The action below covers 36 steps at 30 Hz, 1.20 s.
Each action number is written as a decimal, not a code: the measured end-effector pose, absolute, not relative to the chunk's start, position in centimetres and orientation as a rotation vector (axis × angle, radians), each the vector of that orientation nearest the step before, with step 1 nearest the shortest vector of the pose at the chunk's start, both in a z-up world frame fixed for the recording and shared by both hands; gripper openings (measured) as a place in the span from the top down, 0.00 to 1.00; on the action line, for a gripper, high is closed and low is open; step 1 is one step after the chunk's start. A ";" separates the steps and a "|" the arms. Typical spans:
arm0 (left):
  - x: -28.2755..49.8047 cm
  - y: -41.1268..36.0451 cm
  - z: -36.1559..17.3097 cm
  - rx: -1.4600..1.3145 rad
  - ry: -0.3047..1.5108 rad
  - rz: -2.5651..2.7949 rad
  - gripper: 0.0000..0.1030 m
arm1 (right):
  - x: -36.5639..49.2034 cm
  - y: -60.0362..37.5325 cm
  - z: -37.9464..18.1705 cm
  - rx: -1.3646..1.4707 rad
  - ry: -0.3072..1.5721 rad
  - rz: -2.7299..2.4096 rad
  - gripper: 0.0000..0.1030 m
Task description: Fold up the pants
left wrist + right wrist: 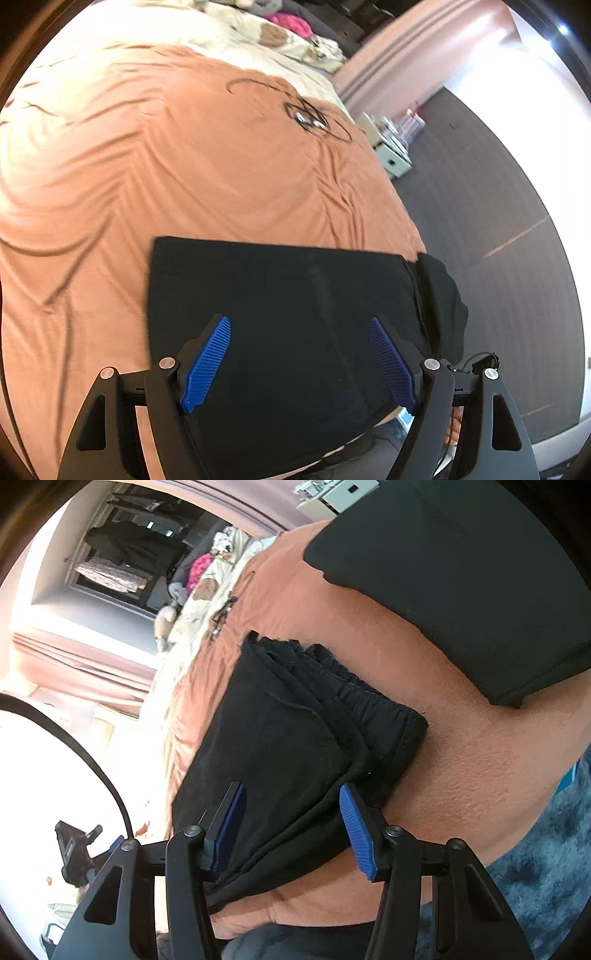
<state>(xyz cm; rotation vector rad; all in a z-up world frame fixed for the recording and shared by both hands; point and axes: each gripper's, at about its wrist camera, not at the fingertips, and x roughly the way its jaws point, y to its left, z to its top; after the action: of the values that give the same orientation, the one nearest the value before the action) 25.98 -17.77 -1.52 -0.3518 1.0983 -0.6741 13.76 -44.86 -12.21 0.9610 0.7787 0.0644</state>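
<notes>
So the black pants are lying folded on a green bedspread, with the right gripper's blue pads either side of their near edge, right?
Not quite: the bedspread is orange-brown, not green, as the right wrist view shows. The rest holds: the black pants lie folded on it, and the right gripper has its blue pads either side of their near edge.
</notes>
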 end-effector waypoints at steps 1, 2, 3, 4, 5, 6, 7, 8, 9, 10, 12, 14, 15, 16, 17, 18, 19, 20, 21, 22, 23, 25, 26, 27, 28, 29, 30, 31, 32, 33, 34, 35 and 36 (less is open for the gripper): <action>26.0 -16.8 -1.5 -0.355 1.096 -0.654 0.23 | 13.8 -45.0 -12.5 0.957 0.808 0.047 0.50; 26.2 -16.3 -1.6 -0.363 1.096 -0.640 0.23 | 13.8 -44.9 -12.5 0.959 0.815 0.049 0.50; 26.2 -15.7 -1.8 -0.372 1.095 -0.631 0.23 | 13.7 -45.0 -12.7 0.964 0.815 0.060 0.50; 26.3 -15.0 -2.0 -0.381 1.093 -0.622 0.23 | 13.8 -45.1 -12.8 0.967 0.816 0.062 0.50; 26.2 -14.5 -2.2 -0.382 1.095 -0.616 0.23 | 13.8 -45.4 -12.9 0.972 0.813 0.061 0.50; 26.2 -14.0 -2.6 -0.381 1.100 -0.609 0.23 | 13.8 -45.6 -12.9 0.979 0.803 0.065 0.50; 26.3 -13.7 -3.2 -0.381 1.110 -0.604 0.23 | 13.9 -45.8 -12.8 0.984 0.796 0.067 0.50; 26.3 -13.5 -3.9 -0.384 1.122 -0.600 0.23 | 14.0 -45.8 -12.8 0.985 0.795 0.065 0.50; 26.4 -13.1 -4.7 -0.389 1.141 -0.595 0.23 | 14.1 -45.9 -12.8 0.983 0.793 0.061 0.50; 26.4 -12.9 -5.8 -0.398 1.164 -0.588 0.24 | 14.3 -45.5 -12.7 0.978 0.793 0.057 0.52; 26.4 -12.6 -7.7 -0.417 1.194 -0.583 0.27 | 14.7 -45.5 -12.7 0.967 0.798 0.045 0.66; 26.2 -12.1 -9.1 -0.428 1.219 -0.571 0.31 | 15.0 -44.7 -13.0 0.953 0.810 0.038 0.73; 26.1 -11.9 -9.5 -0.437 1.227 -0.566 0.34 | 15.3 -44.8 -13.1 0.941 0.818 0.037 0.75; 26.1 -11.7 -10.4 -0.454 1.241 -0.561 0.34 | 15.4 -44.2 -13.0 0.931 0.825 0.037 0.75; 26.0 -11.4 -10.8 -0.460 1.248 -0.560 0.35 | 15.7 -44.0 -12.9 0.918 0.837 0.035 0.75; 25.9 -11.3 -11.6 -0.465 1.260 -0.557 0.35 | 16.1 -43.7 -12.9 0.905 0.849 0.030 0.75; 25.9 -11.2 -12.1 -0.465 1.269 -0.553 0.36 | 16.4 -43.5 -13.0 0.894 0.866 0.024 0.75; 25.9 -11.2 -12.6 -0.464 1.283 -0.548 0.38 | 16.7 -43.3 -13.0 0.889 0.878 0.023 0.75; 25.9 -11.3 -13.3 -0.464 1.298 -0.546 0.42 | 16.9 -43.1 -12.9 0.883 0.883 0.024 0.75; 25.9 -11.3 -13.8 -0.466 1.307 -0.546 0.43 | 17.2 -43.0 -12.7 0.875 0.889 0.024 0.75; 25.9 -11.4 -14.2 -0.466 1.316 -0.544 0.43 | 17.4 -42.8 -12.6 0.861 0.893 0.021 0.75; 26.0 -11.4 -15.2 -0.478 1.336 -0.529 0.46 | 17.7 -42.6 -11.5 0.823 0.878 0.013 0.89; 26.0 -11.4 -15.5 -0.483 1.343 -0.526 0.49 | 17.7 -42.3 -11.0 0.801 0.869 0.009 0.95; 26.0 -11.4 -15.8 -0.489 1.353 -0.525 0.50 | 17.5 -42.1 -10.4 0.794 0.852 0.013 0.97; 26.1 -11.4 -16.1 -0.494 1.362 -0.526 0.50 | 17.2 -42.2 -9.6 0.797 0.823 0.021 0.98; 25.9 -11.3 -16.2 -0.496 1.367 -0.526 0.50 | 16.9 -42.3 -9.2 0.795 0.806 0.023 0.98; 26.0 -11.4 -16.4 -0.498 1.372 -0.527 0.50 | 16.3 -42.5 -8.7 0.797 0.786 0.026 0.98; 26.0 -11.4 -16.4 -0.499 1.374 -0.528 0.50 | 15.8 -42.6 -8.2 0.799 0.772 0.029 0.99; 26.0 -11.4 -16.4 -0.501 1.377 -0.529 0.50 | 15.4 -42.7 -7.7 0.795 0.761 0.028 0.99; 26.0 -11.5 -16.4 -0.502 1.379 -0.532 0.50 | 15.0 -42.6 -7.2 0.783 0.752 0.023 0.99; 26.0 -11.6 -16.5 -0.501 1.379 -0.535 0.50 | 14.7 -42.5 -7.1 0.776 0.749 0.020 0.99; 26.0 -11.7 -16.5 -0.502 1.380 -0.539 0.50 | 14.4 -42.4 -6.9 0.767 0.746 0.016 0.99; 26.1 -12.0 -16.5 -0.504 1.381 -0.543 0.50 | 14.0 -42.4 -6.9 0.763 0.745 0.011 0.99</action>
<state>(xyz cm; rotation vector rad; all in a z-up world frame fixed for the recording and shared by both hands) 26.08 -11.96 -16.48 -0.5042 1.3808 -0.5433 14.03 -42.42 -6.88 0.7631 0.7446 0.0110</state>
